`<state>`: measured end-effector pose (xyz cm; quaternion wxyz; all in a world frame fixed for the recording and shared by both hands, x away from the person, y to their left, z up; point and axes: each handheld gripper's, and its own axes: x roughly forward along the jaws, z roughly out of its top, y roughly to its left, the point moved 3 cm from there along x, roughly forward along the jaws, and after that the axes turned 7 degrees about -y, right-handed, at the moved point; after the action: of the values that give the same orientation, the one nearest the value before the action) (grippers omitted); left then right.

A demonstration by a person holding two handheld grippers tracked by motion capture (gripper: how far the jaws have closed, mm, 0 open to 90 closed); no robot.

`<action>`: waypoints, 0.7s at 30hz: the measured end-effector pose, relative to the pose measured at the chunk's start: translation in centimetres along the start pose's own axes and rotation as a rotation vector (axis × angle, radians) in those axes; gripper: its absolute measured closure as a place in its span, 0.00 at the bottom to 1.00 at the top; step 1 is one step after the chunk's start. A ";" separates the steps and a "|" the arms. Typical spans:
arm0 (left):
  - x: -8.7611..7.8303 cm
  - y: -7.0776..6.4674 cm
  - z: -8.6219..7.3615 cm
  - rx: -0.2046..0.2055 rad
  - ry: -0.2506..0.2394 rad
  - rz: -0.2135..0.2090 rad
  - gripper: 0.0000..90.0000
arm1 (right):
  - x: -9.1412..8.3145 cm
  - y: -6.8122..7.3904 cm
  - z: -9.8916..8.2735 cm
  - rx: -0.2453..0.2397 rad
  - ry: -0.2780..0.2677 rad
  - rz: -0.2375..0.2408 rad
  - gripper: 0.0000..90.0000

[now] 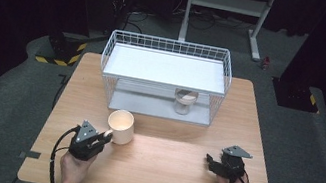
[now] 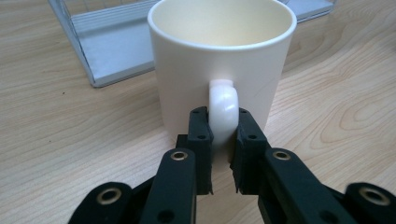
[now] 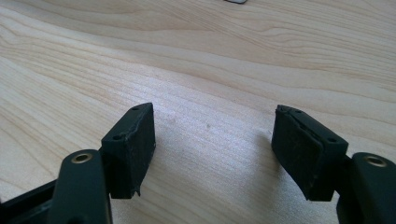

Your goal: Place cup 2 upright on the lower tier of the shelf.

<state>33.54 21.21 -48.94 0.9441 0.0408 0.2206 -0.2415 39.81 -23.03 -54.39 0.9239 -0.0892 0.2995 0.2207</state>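
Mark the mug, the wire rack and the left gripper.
cream mug [image 1: 121,126], high view, on its side wall.
mug handle [image 2: 223,109], left gripper view, on its outer curve.
white wire rack [image 1: 228,67], high view, on its right rim.
left gripper [image 2: 223,154], left gripper view, between its fingertips.

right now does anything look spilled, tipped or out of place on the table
Nothing stands out. The cream mug stands upright on the wooden table, its handle clamped in the left hand-held gripper. A small jar stands upright on the lower shelf of the white wire rack.
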 end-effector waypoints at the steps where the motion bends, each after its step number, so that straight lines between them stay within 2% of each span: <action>1: 0.0 0.0 0.1 0.001 -0.004 -0.002 0.89 | 0.0 0.0 0.0 0.000 0.000 0.000 0.34; 21: -0.5 -1.1 2.7 0.008 -0.034 -0.062 0.89 | 0.0 0.0 0.0 0.000 0.000 0.000 0.34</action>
<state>33.72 19.95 -46.30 0.9396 0.0333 0.2048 -0.2724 39.80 -23.03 -54.39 0.9240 -0.0895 0.2994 0.2206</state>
